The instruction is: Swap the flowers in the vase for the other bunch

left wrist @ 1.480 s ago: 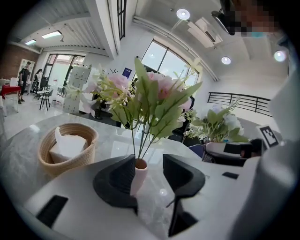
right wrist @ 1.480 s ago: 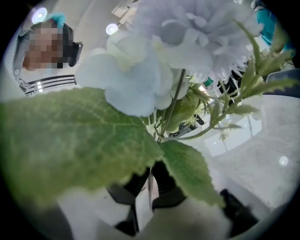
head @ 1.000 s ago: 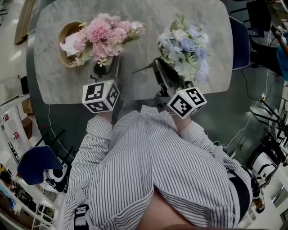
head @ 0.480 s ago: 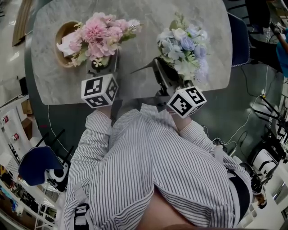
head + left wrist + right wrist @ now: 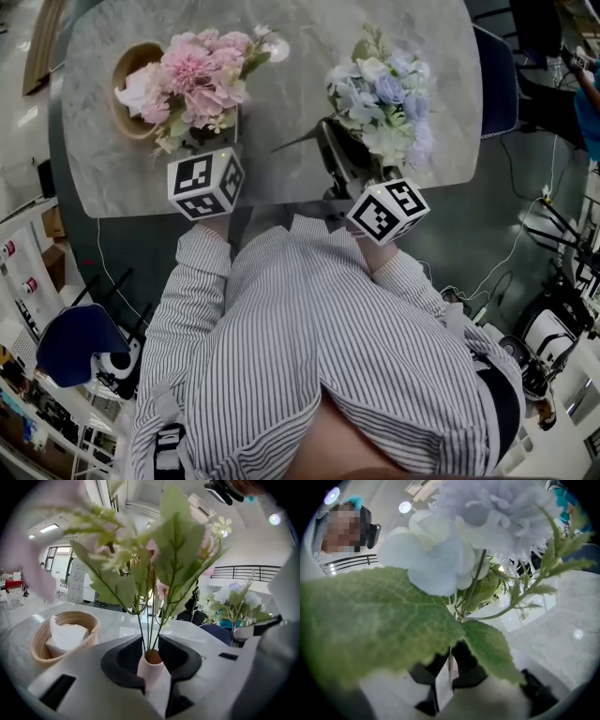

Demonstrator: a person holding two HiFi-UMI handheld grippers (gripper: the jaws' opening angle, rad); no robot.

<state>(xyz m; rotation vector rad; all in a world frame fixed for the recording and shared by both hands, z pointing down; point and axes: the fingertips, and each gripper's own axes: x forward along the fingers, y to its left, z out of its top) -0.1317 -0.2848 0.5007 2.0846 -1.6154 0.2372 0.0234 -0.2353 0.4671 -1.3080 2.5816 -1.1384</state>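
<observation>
The left gripper (image 5: 150,645) has just been closing its 2 jaws. They now squeeze the pink vase (image 5: 151,671). The pink flowers (image 5: 192,75) are in it, near the basket (image 5: 125,58) on the table (image 5: 300,37). The right gripper's (image 5: 452,660) jaws pinch the blue bunch (image 5: 384,94) by its stems.

Grey marble table (image 5: 300,94), blue chair (image 5: 500,86) at its side, cables (image 5: 506,267) across grey floor (image 5: 469,234), ceiling strip light (image 5: 51,528)

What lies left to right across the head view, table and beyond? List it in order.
woven basket → pink bunch → blue bunch → blue chair
</observation>
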